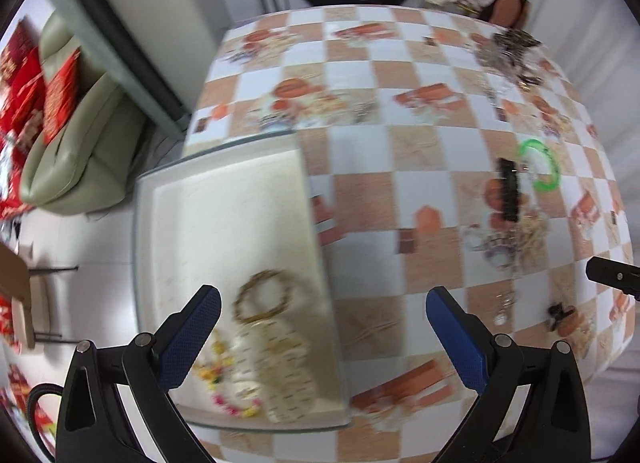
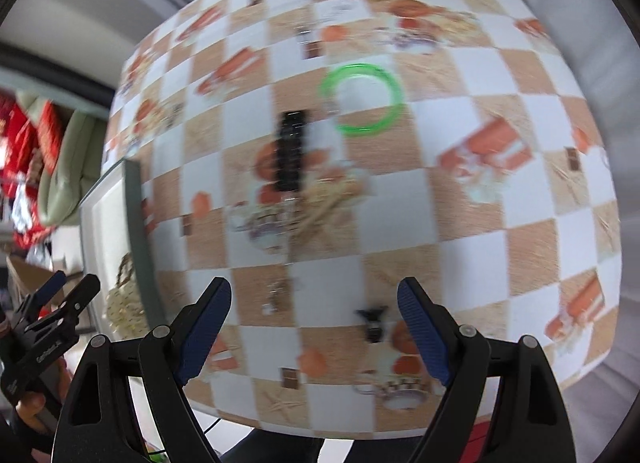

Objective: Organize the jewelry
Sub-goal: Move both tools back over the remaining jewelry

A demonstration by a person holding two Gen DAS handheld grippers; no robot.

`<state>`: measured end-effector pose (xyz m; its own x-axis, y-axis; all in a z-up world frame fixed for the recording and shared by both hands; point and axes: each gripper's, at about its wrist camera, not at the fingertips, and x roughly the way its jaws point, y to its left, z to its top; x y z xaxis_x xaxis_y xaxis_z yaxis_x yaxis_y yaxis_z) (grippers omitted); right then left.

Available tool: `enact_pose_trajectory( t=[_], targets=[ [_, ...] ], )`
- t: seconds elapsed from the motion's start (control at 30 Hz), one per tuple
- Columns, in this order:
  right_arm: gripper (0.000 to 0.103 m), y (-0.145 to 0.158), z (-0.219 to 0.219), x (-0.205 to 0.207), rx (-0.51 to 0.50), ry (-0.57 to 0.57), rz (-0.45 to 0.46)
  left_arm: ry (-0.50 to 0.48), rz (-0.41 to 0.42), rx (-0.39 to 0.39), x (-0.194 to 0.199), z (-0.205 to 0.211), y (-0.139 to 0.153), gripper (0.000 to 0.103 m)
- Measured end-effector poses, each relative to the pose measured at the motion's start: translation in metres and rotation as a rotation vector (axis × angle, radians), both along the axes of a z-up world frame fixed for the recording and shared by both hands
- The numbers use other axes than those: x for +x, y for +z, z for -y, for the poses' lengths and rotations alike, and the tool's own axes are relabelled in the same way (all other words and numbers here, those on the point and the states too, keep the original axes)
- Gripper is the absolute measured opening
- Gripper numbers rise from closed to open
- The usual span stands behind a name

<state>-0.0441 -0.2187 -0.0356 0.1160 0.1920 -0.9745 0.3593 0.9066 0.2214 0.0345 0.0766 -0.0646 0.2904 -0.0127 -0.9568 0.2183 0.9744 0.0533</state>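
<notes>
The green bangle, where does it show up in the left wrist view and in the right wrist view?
Left wrist view: green bangle lies far right, at mid height, on the checked tablecloth.
Right wrist view: green bangle sits above centre, well ahead of the open jaws.
Shared landmark: the black rectangular piece lies just left of and below the bangle in both.

Checkered table (image 2: 472, 223) with white tray (image 1: 224, 199), green bangle (image 2: 362, 99), black clip (image 2: 291, 151).

Glossy plastic bangle (image 2: 362, 99) (translucent green)
</notes>
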Motion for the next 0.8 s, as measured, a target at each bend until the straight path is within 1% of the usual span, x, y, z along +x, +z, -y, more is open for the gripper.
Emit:
enact_pose_trajectory(
  t=[0.1, 0.13, 0.2, 0.23, 0.27, 0.33, 0.53, 0.8],
  targets=[
    [0.087, -0.001, 0.020, -0.002, -0.012, -0.038, -0.006, -0.036, -0.013, -0.012, 0.005, 0.029, -0.001, 0.103],
    [0.087, -0.001, 0.027, -0.002, -0.019, -0.048, -0.005, -0.046, -0.017, -0.015, 0.011, 0.038, -0.001, 0.103],
    [0.087, -0.001, 0.038, 0.000, -0.028, -0.063, -0.006, -0.062, -0.027, -0.018, 0.017, 0.053, -0.010, 0.103],
    [0.087, -0.002, 0.043, 0.001, -0.030, -0.068, -0.006, -0.067, -0.033, -0.018, 0.022, 0.063, -0.002, 0.103],
    [0.087, -0.003, 0.048, 0.003, -0.035, -0.074, -0.009, -0.074, -0.040, -0.019, 0.026, 0.071, -0.006, 0.103],
    [0.087, -0.005, 0.056, 0.007, -0.045, -0.079, -0.013, -0.087, -0.046, -0.023, 0.024, 0.083, -0.002, 0.103],
    [0.087, -0.015, 0.077, 0.036, -0.062, -0.071, -0.008, -0.140, -0.054, -0.052, 0.033, 0.116, -0.015, 0.103],
    [0.087, -0.037, 0.090, 0.075, -0.082, -0.049, -0.015, -0.180, -0.077, -0.073, 0.049, 0.159, -0.038, 0.103]
  ],
)
